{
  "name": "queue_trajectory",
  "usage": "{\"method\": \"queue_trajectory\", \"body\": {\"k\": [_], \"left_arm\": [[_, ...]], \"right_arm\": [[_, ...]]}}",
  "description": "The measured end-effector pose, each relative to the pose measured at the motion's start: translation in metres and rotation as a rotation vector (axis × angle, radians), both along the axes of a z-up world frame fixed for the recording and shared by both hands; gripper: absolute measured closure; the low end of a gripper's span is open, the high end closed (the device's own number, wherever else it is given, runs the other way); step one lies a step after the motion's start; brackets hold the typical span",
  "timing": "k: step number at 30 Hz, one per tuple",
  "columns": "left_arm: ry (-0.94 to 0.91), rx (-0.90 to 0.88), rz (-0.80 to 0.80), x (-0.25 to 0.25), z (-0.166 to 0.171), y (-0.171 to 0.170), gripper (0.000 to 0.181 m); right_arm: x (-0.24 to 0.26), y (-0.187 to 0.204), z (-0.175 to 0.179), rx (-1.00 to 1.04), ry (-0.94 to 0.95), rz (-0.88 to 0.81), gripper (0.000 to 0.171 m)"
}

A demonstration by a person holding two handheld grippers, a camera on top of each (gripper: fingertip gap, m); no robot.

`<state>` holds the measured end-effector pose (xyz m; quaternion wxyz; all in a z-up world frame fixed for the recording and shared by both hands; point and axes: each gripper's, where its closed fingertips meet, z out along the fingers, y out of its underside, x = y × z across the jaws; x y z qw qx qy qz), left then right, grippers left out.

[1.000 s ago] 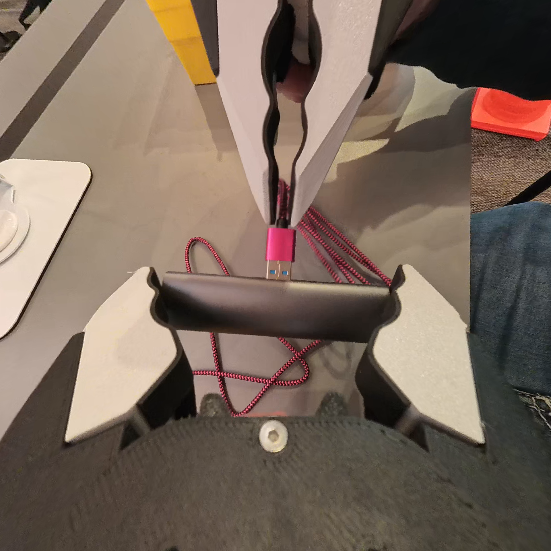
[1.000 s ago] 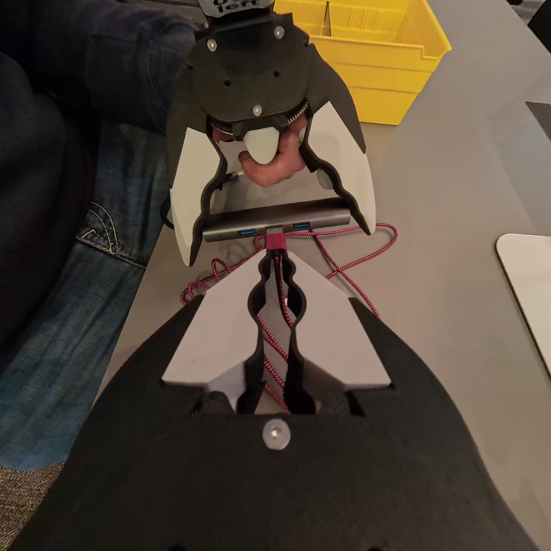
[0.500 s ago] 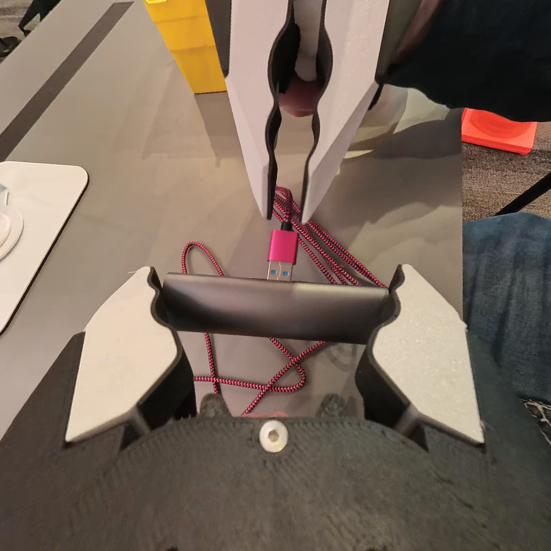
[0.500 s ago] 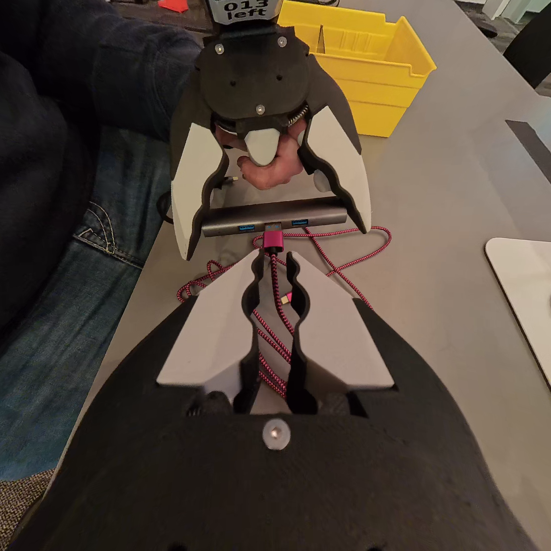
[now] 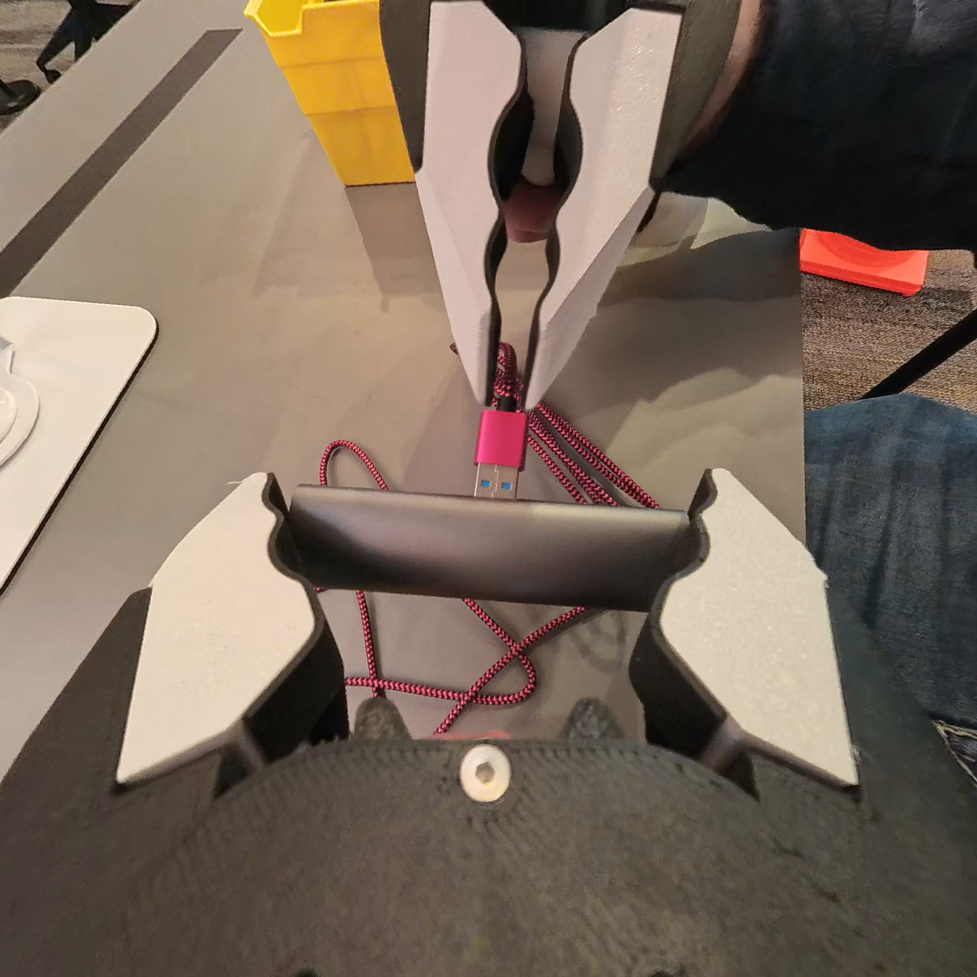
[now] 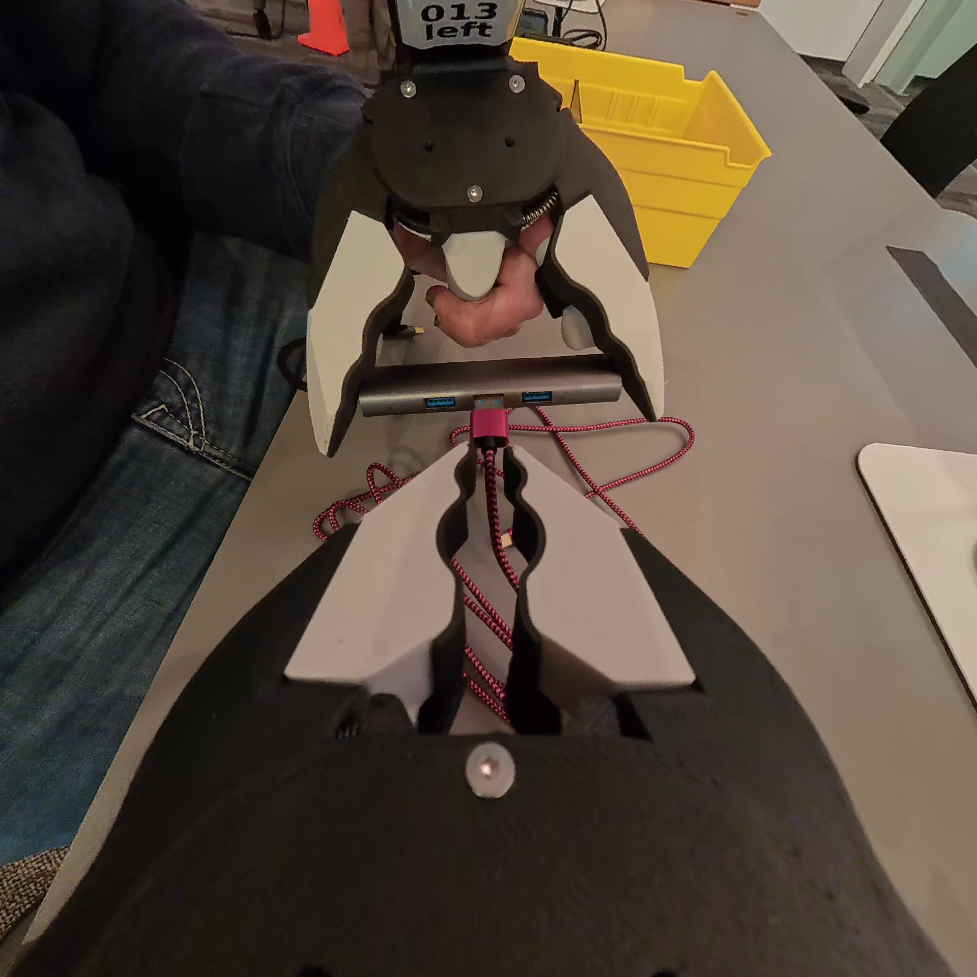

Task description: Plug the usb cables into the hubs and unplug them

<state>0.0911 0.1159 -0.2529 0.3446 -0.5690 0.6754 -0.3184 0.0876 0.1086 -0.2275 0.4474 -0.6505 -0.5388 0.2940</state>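
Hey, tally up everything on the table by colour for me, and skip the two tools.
Pink: 1, the braided usb cable plugged into the hub
Grey: 1, the hub
Yellow: 1, the bin
White: 1, the mat
Total: 4

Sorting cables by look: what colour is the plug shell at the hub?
Metallic pink plug shell, on a pink-and-black braided cable; clearest in the left wrist view.
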Motion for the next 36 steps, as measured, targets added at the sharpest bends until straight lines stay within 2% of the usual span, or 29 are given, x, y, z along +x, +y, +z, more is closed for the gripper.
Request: {"method": "queue_trajectory", "body": {"k": [26,36], "left_arm": [[-0.036,-0.024,-0.009,0.001,0.006,-0.002,0.045],[-0.058,-0.035,-0.017,0.001,0.012,-0.003,0.048]], "right_arm": [[-0.004,-0.001,0.006,0.044,0.035,0.032,0.168],[-0.006,-0.001,0.01,0.033,0.116,0.07,0.169]]}}
